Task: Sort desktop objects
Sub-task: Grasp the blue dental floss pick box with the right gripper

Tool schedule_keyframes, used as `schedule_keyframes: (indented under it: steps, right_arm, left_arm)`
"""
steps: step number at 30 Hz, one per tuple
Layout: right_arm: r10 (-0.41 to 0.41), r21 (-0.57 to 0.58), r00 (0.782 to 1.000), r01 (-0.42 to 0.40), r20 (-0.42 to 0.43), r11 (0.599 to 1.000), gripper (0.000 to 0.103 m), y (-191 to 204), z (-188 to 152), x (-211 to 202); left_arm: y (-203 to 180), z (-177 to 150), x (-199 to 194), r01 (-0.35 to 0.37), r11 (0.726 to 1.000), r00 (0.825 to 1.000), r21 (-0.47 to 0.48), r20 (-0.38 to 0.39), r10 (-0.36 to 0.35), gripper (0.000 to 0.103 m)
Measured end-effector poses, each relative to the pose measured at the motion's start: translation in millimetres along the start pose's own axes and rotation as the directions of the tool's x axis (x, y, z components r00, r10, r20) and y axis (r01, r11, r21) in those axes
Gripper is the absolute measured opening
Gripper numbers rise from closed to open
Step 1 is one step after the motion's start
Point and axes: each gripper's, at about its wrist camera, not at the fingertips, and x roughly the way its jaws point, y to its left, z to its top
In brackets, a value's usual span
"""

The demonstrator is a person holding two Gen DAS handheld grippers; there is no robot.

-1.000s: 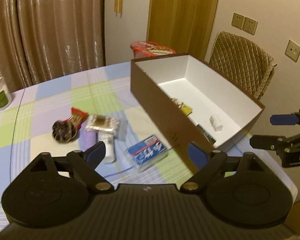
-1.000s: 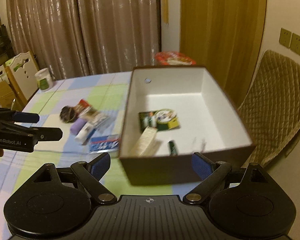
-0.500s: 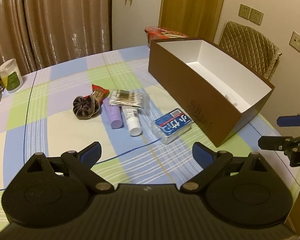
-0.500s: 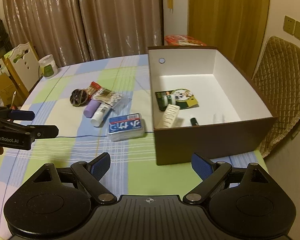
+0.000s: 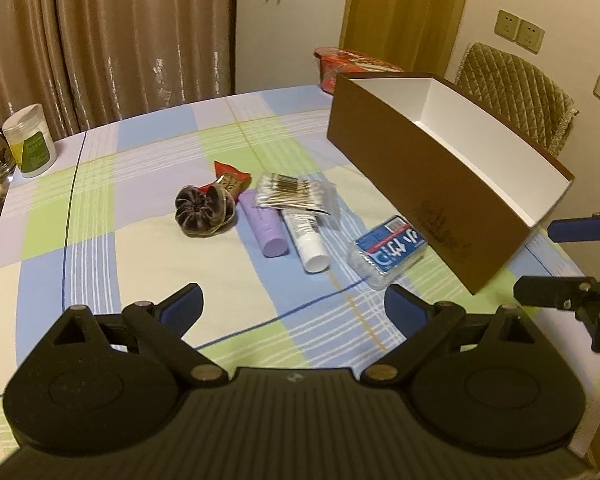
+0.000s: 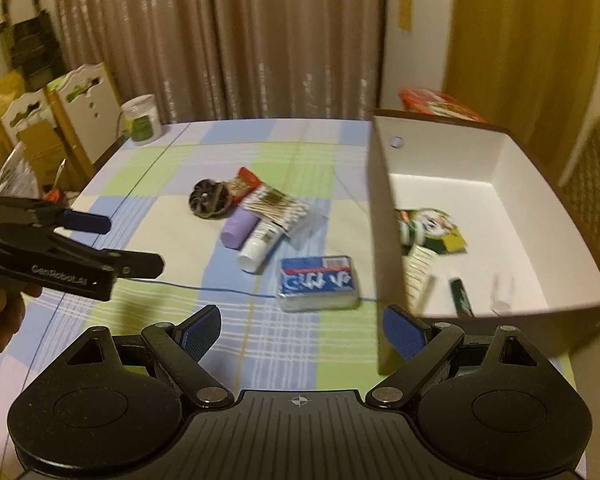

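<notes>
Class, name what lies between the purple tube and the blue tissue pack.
The white tube lies between the purple tube and blue tissue pack, clearest in the left wrist view.

Tablecloth (image 5: 100, 248) covered table. Box (image 5: 432, 184) stood at right. Left of box, mid-table cluster: tissue pack (image 5: 388, 252) nearest box, two tubes (image 5: 284, 228) side by side further left, cotton swab pack (image 5: 292, 194) lying across tubes' far ends, scrunchie (image 5: 202, 210) leftmost, snack wrapper (image 5: 230, 176) just behind it. Jar (image 5: 30, 140) at far left edge. Chair (image 5: 516, 80) behind box. Inside box (image 6: 500, 200): several small items near its left wall.
</notes>
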Motion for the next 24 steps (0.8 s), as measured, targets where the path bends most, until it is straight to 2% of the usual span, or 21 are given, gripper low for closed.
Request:
schedule_keyframes:
  steps: [6, 11, 14, 20, 24]
  right_arm:
    - [-0.044, -0.074, 0.999, 0.042, -0.019, 0.996, 0.091, 15, 11, 45]
    - [-0.122, -0.114, 0.991, 0.115, -0.058, 0.987, 0.091, 24, 11, 94]
    - [-0.184, -0.116, 0.979, 0.174, -0.082, 0.978, 0.091, 23, 10, 121]
    - [-0.304, -0.197, 0.947, 0.280, -0.105, 0.940, 0.091, 28, 15, 163]
    - [-0.328, -0.190, 0.935, 0.300, -0.134, 0.935, 0.091, 23, 19, 180]
  left_arm:
    - [23, 4, 13, -0.007, 0.999, 1.000, -0.033, -0.002, 0.007, 0.095]
    - [41, 6, 20, -0.010, 0.998, 1.000, -0.061, -0.010, 0.009, 0.095]
    - [50, 6, 24, -0.011, 0.998, 1.000, -0.064, -0.015, 0.010, 0.095]
    - [67, 2, 34, -0.006, 0.995, 1.000, -0.096, -0.031, 0.003, 0.095]
    - [76, -2, 40, 0.001, 0.993, 0.999, -0.118, -0.044, -0.006, 0.095]
